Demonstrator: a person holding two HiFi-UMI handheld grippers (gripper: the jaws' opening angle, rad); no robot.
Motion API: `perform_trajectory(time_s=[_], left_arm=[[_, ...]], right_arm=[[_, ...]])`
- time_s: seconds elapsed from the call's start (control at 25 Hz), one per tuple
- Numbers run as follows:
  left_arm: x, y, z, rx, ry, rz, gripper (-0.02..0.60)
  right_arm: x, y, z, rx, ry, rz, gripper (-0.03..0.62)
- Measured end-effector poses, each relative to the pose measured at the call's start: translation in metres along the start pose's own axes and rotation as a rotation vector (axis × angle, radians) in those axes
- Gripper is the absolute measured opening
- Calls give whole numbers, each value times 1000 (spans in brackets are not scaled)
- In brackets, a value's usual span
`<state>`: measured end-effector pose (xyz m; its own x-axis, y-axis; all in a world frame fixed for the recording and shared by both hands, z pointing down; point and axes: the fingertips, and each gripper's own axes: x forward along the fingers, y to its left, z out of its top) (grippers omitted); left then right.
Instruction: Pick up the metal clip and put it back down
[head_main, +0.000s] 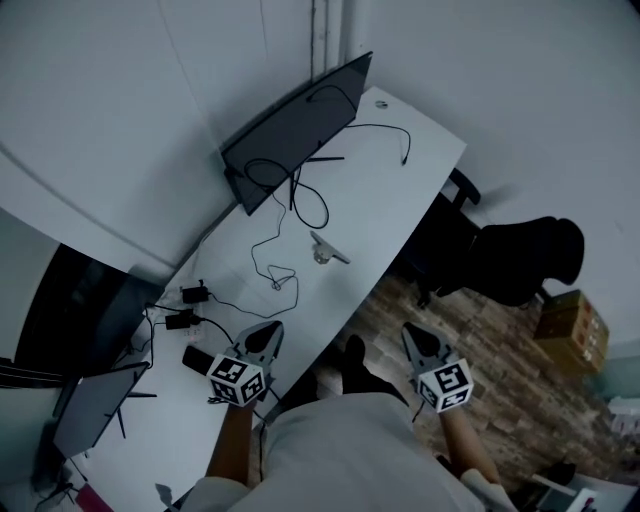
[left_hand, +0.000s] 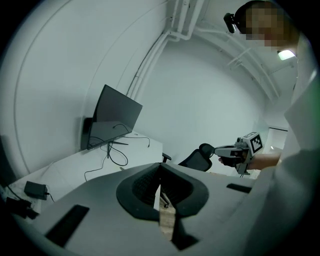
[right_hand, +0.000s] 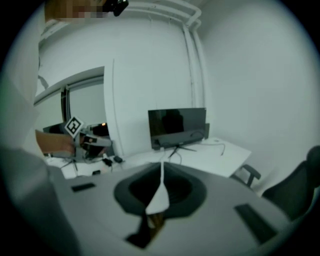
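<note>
From the head view, the white surface (head_main: 400, 190) runs diagonally up the frame, and there's the metal clip (head_main: 327, 250) lying flat on it, about midway along, near the edge closest to the person. It sits apart from both tools, with a thin black cable (head_main: 272, 262) looping just beside it. A dark monitor (head_main: 295, 130) stands at the far end. The left gripper (head_main: 268, 336) hovers over the near edge of the surface, short of the clip; the right gripper (head_main: 414, 338) hangs off to the side, above the wooden floor (head_main: 480, 350). A black office chair (head_main: 520, 258) sits beyond it, and a cardboard box (head_main: 570, 325) further out.

Over to the left gripper view: the fingers (left_hand: 142, 187) are clenched tight together, nothing between them. The monitor and its trailing cable lie ahead, and the other tool shows at the right, held level in a hand.

Right gripper view now — its fingers (right_hand: 185, 190) are pressed together too, only a thin seam between them, and they are empty. The monitor faces the camera across the surface, with the left tool in sight off to the left. The clip itself can't be made out in either gripper view.
</note>
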<state>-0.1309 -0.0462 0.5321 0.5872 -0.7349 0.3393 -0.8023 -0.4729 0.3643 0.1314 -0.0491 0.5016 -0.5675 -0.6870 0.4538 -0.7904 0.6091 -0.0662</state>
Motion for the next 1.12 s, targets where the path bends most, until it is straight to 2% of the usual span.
perform_trajectory(time_s=[0.32,0.44,0.76,1.12], left_arm=[[63,-3,-2,-107,15,83,32],[87,0,-8,-179,24,100,32],[144,21,-29,-310,89,138,34],[205,61,-56,-520,111,191,43]], right_arm=[[37,-62,-1,-9,32,111,34],[51,-79,-6,0,43,145,34],[87,-113,-25,11,108,228,34],[125,-138,-45,23,154,316,34]])
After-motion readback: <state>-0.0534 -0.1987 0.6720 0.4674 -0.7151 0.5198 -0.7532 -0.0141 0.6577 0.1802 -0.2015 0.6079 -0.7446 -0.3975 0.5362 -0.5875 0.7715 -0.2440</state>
